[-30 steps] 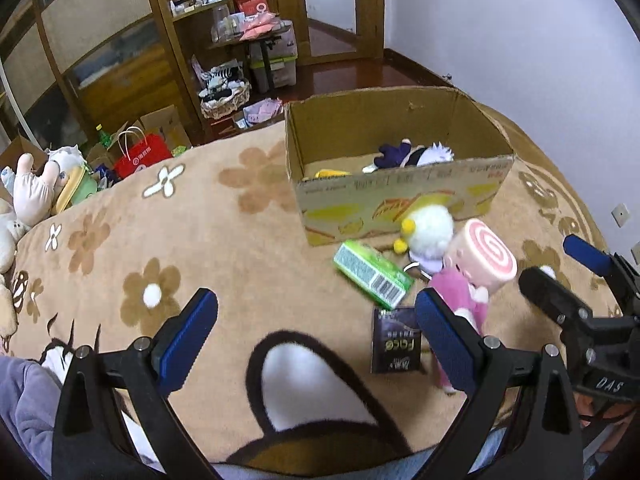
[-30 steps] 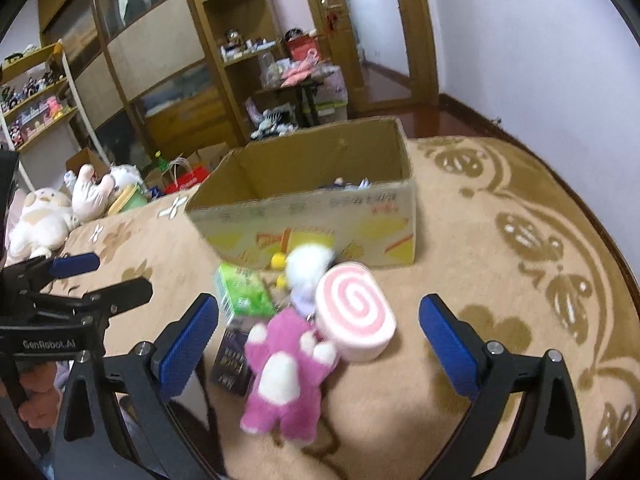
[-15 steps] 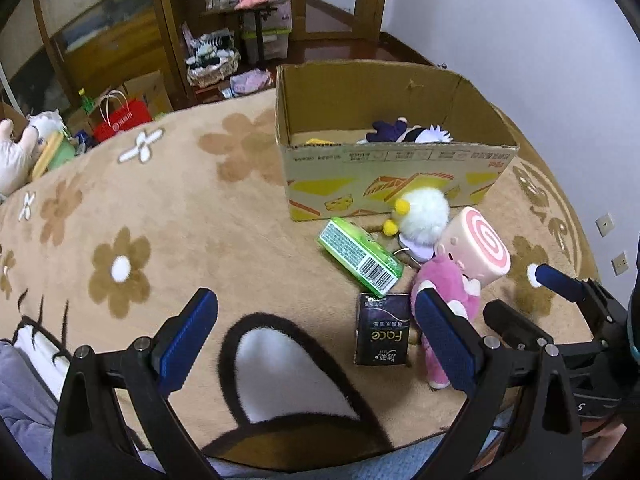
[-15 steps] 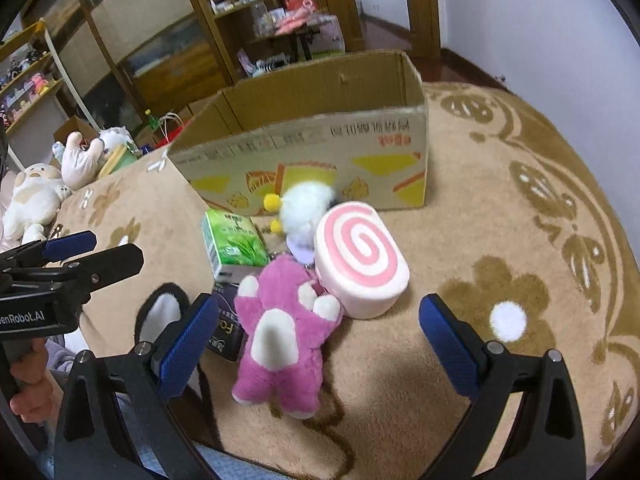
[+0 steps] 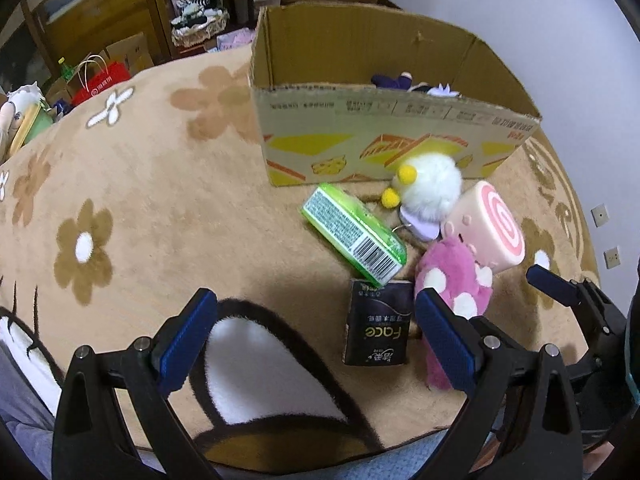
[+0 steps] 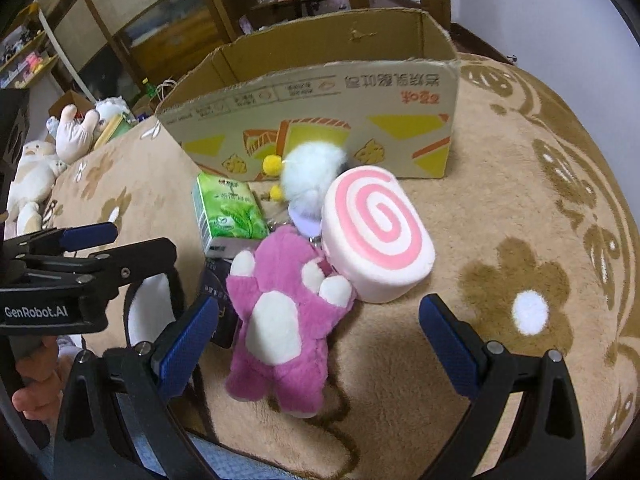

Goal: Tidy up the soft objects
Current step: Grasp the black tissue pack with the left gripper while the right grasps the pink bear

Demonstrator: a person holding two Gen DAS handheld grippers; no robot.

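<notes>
A pink plush bear (image 6: 284, 316) lies on the tan blanket, also in the left wrist view (image 5: 452, 280). A pink swirl roll cushion (image 6: 376, 232) leans against it, with a white fluffy toy (image 6: 312, 172) behind. A green tissue pack (image 5: 352, 232) and a dark pack (image 5: 378, 328) lie beside them. The open cardboard box (image 5: 360, 140) behind holds a dark plush (image 5: 394, 80). My right gripper (image 6: 318, 340) is open, its jaws either side of the bear. My left gripper (image 5: 316, 336) is open and empty, just left of the dark pack.
The flower-patterned blanket (image 5: 120, 208) covers a round surface; its edge curves along the right. Plush toys (image 6: 36, 168) lie at the far left. Shelves, a red bag (image 5: 102, 80) and clutter stand beyond. A white wall (image 5: 540, 20) is on the right.
Both grippers have moved forward and lower toward the pile. The right gripper now straddles the pink bear. The objects have not moved.
</notes>
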